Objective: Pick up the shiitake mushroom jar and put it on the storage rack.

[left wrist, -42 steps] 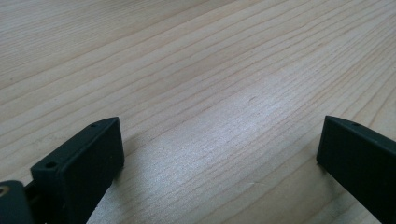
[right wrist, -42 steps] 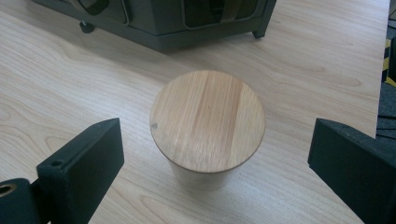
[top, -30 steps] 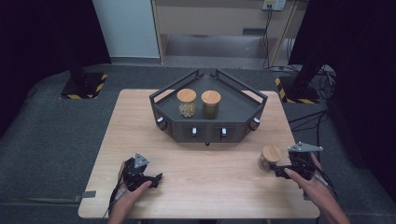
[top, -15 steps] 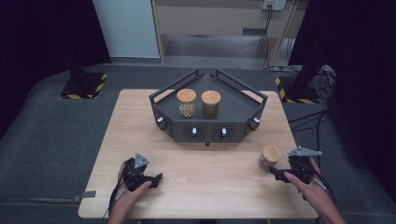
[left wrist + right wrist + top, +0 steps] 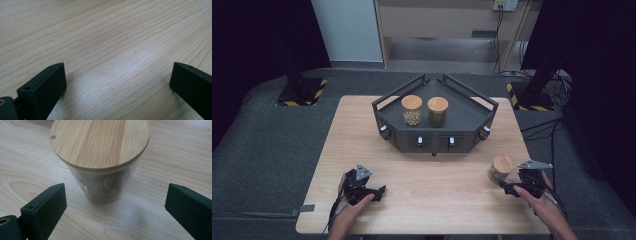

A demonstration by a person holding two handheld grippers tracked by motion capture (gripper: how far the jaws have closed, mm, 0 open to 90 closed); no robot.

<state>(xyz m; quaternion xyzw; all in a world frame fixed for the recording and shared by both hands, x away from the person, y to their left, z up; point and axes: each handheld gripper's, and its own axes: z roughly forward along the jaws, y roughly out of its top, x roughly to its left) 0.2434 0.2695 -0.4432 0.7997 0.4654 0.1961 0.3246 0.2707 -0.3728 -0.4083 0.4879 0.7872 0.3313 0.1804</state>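
In the right gripper view the two black jaws stand wide apart at the lower corners of the frame, and the clear glass jar with a round bamboo lid [image 5: 100,160] stands upright in the upper middle, ahead of the gap between them. Neither pad touches the glass; bare wood shows on both sides of the jar. Brownish contents show dimly through its wall, too blurred to name.

In the high view the right gripper [image 5: 511,186] sits at the lower right of the frame, held in the person's right hand [image 5: 539,197], with the jar just beside its tips and up-left of them, near the right edge of the light wooden table [image 5: 422,200].

In the left gripper view the jaws are likewise spread wide, with only wood grain between them. In the high view the left gripper [image 5: 379,190] rests low at the lower left of the frame in the person's left hand [image 5: 352,200], well apart from the jar.

In the upper middle of the high view stands a dark grey angular metal tray [image 5: 462,115] with small knobs along its front wall. Two more bamboo-lidded glass jars [image 5: 424,110] stand upright inside it, side by side.
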